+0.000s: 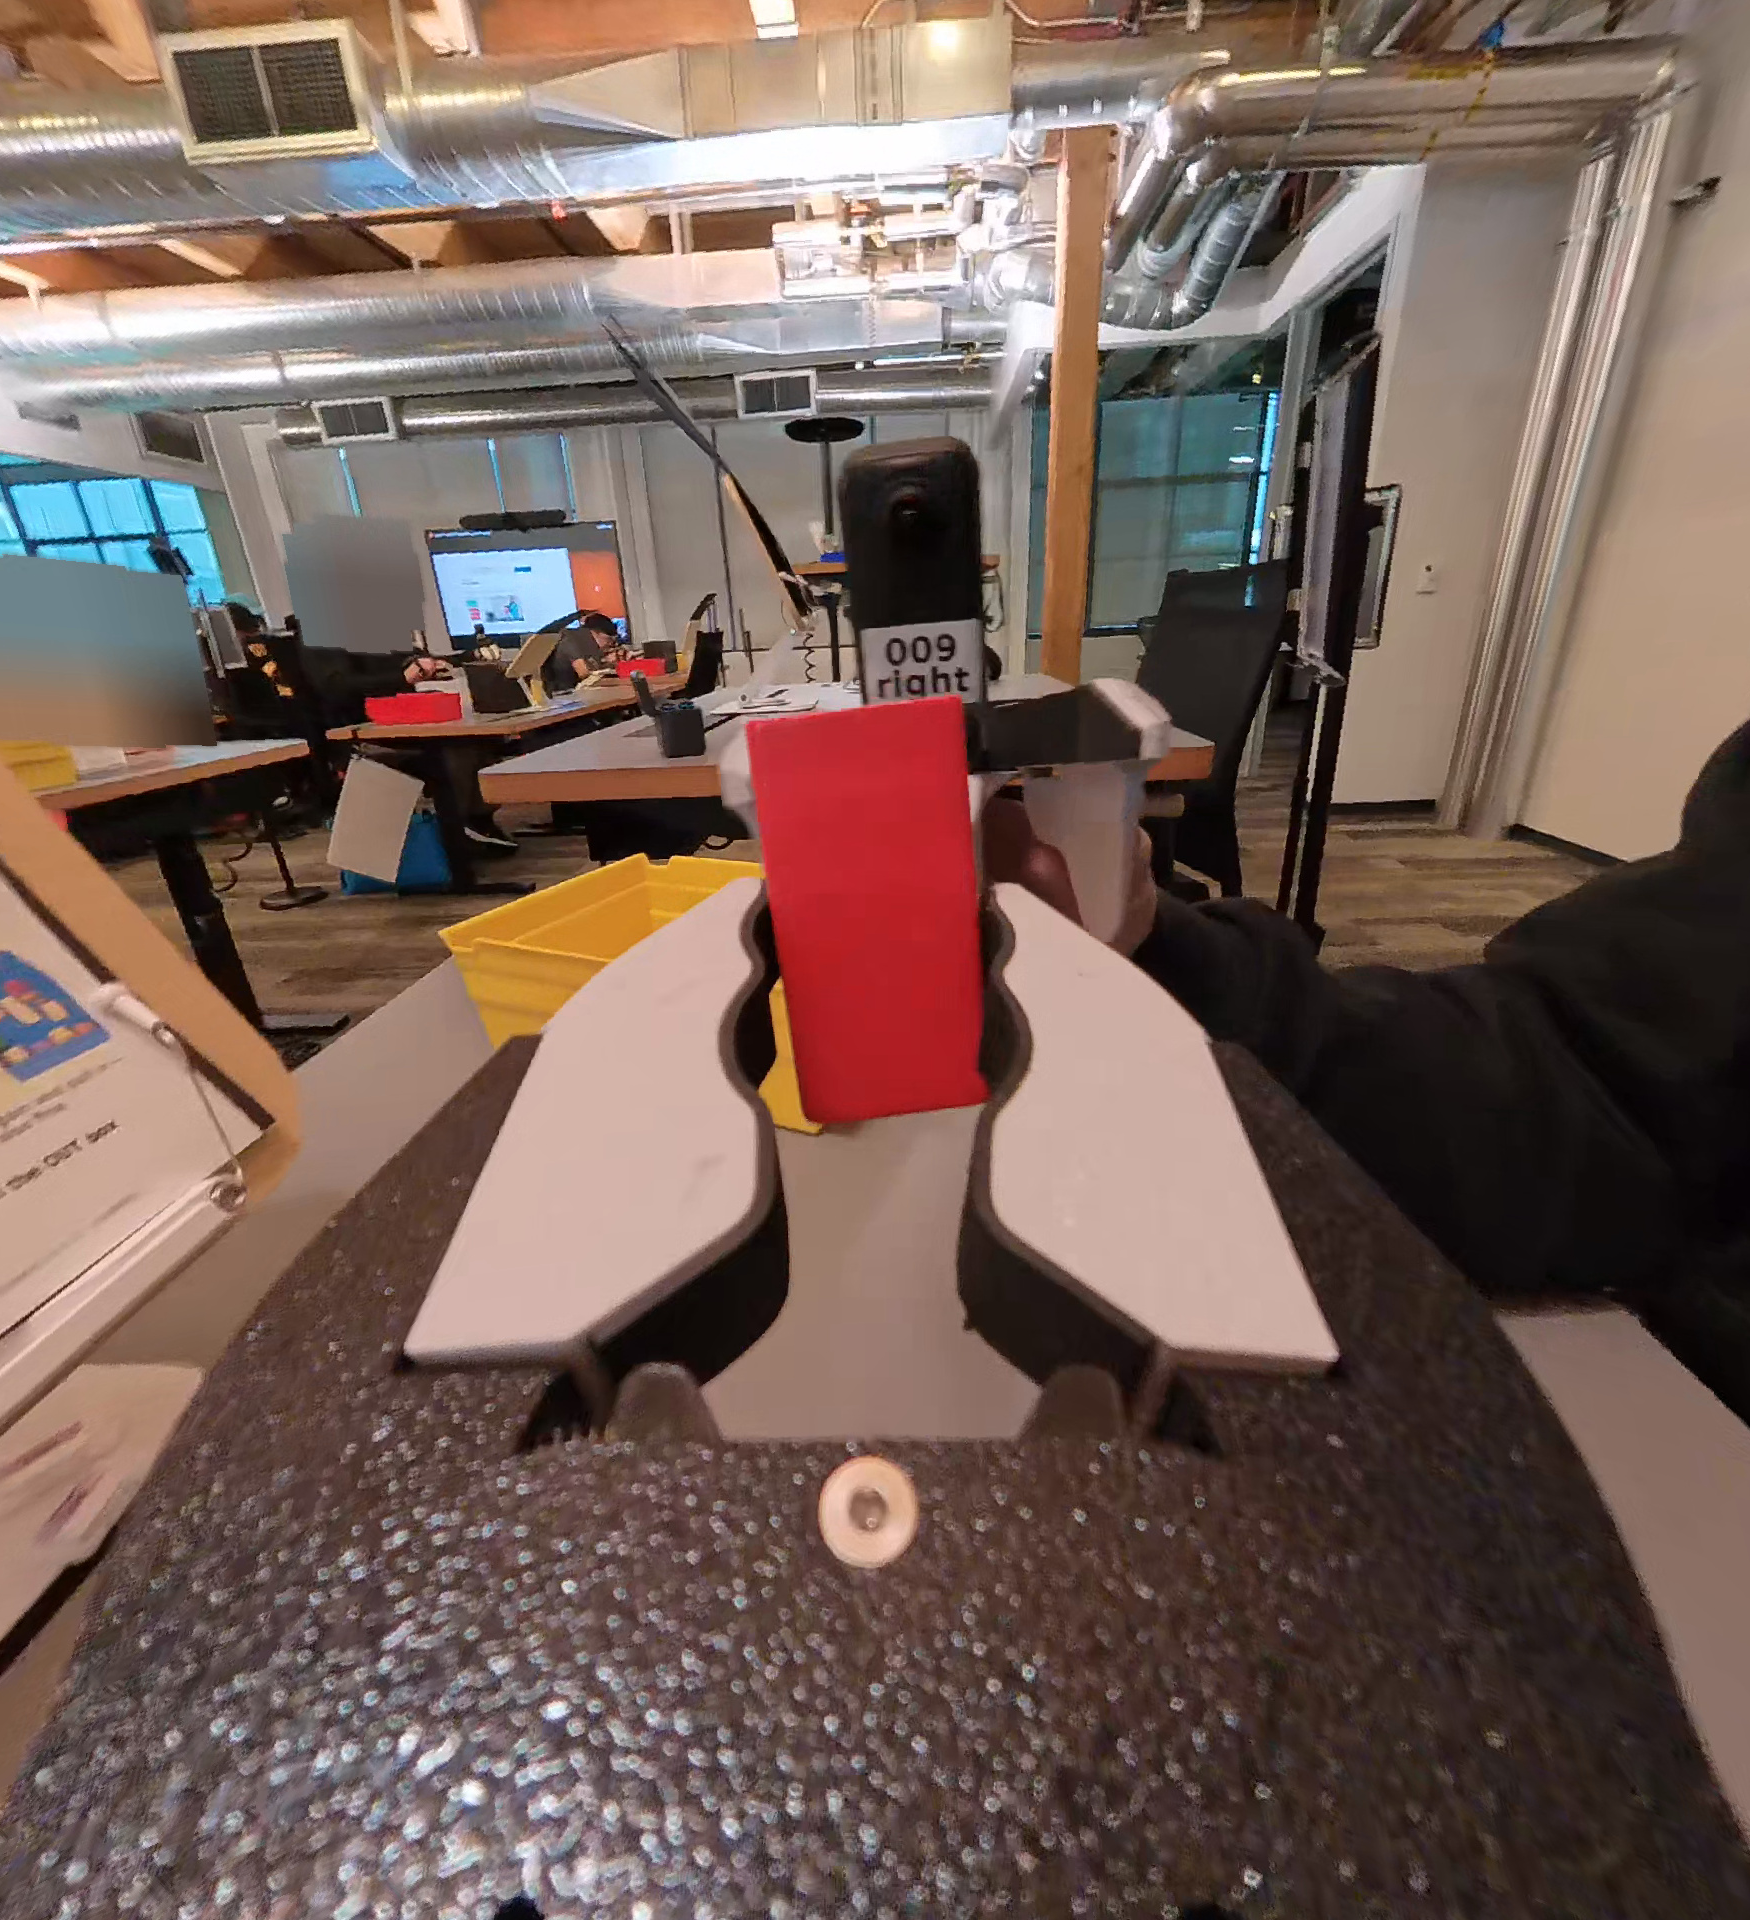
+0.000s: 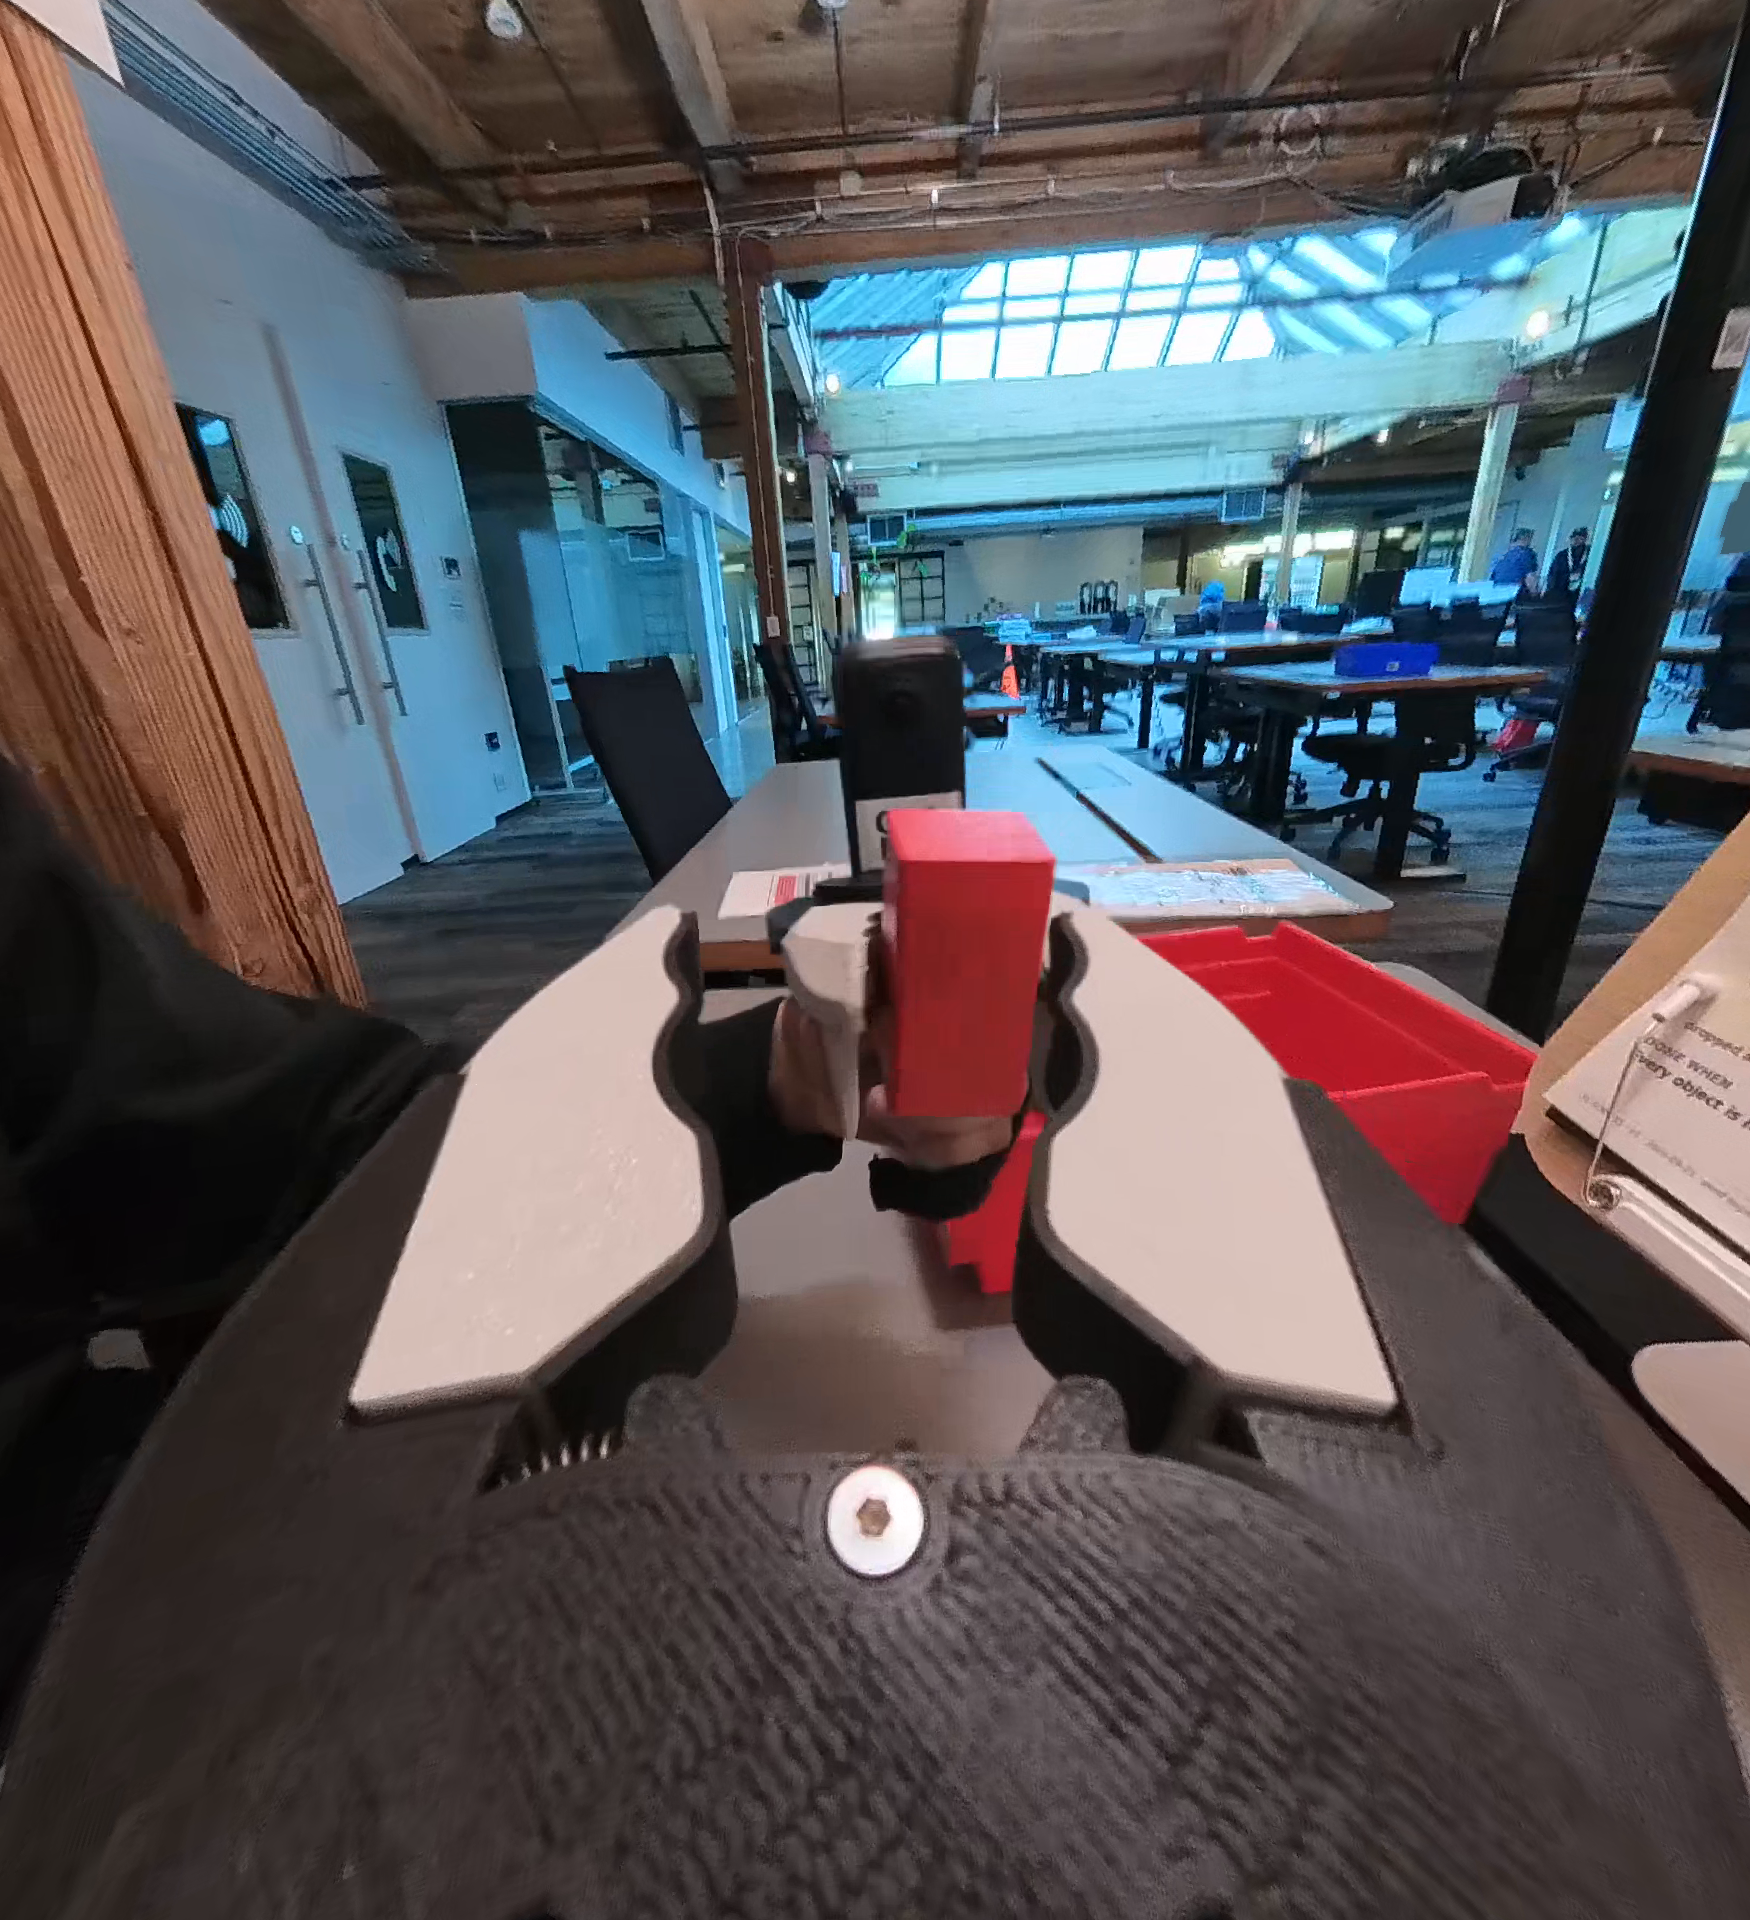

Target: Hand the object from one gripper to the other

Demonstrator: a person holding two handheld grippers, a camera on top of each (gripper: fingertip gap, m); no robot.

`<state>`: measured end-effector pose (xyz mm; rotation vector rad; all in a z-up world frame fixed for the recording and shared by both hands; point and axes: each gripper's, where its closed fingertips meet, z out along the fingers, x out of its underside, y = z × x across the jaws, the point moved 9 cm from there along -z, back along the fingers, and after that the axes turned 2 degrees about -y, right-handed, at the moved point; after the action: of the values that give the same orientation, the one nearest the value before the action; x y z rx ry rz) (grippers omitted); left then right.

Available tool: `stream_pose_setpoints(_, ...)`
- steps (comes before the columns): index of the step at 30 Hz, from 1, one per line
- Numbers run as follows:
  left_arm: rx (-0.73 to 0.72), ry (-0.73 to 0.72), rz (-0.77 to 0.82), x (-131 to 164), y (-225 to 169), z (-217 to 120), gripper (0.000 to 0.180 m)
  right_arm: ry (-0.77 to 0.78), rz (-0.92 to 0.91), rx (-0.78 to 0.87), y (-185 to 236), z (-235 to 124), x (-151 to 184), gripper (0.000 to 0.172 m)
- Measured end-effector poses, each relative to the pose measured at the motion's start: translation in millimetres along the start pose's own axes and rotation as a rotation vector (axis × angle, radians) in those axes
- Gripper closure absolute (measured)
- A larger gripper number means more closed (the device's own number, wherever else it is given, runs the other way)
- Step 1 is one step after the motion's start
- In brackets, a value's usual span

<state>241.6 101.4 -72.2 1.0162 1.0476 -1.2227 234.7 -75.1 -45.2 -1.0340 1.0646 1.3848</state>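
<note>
A red rectangular block [image 1: 866, 904] stands upright between the pads of my left gripper [image 1: 876, 914], which is shut on its lower half. My right gripper [image 1: 933, 748] faces it from beyond, with its fingers spread to either side of the block's top. In the right wrist view the block [image 2: 964, 966] stands between the open jaws of my right gripper [image 2: 871, 956]. The right finger [image 2: 1089, 997] is close against the block. The left finger [image 2: 642, 1018] stands well apart from it, and a white finger of the left gripper [image 2: 829, 966] lies in that gap.
A yellow bin [image 1: 559, 935] sits on the table behind the left gripper. A red bin [image 2: 1370, 1039] sits to the right of the right gripper. Instruction boards stand at the sides [image 1: 71, 1039] [image 2: 1733, 1039]. A dark sleeve [image 1: 1577, 1039] reaches in from the right. Both grippers' tips are close together, under 4 cm apart.
</note>
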Motion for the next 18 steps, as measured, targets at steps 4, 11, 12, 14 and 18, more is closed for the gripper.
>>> stream_pose_setpoints(4, 0.041, -0.009, 0.032, 7, -4, 12, 0.145, 0.06, -0.01, 0.019, -5, -4, 4, 0.11)
stream_pose_setpoints(11, 0.029, 0.013, 0.041, 20, -3, 23, 0.145, 0.086, 0.006, -0.003, -9, -7, 10, 0.121)
stream_pose_setpoints(12, 0.031, 0.02, 0.043, 20, -4, 23, 0.145, 0.092, 0.009, 0.001, -9, -6, 11, 0.12)
stream_pose_setpoints(14, 0.033, 0.015, 0.051, 21, -5, 24, 0.145, 0.081, 0.015, -0.004, -10, -5, 12, 0.125)
stream_pose_setpoints(18, 0.035, 0.01, 0.046, 22, -7, 27, 0.145, 0.043, 0.003, -0.003, -9, -4, 10, 0.136)
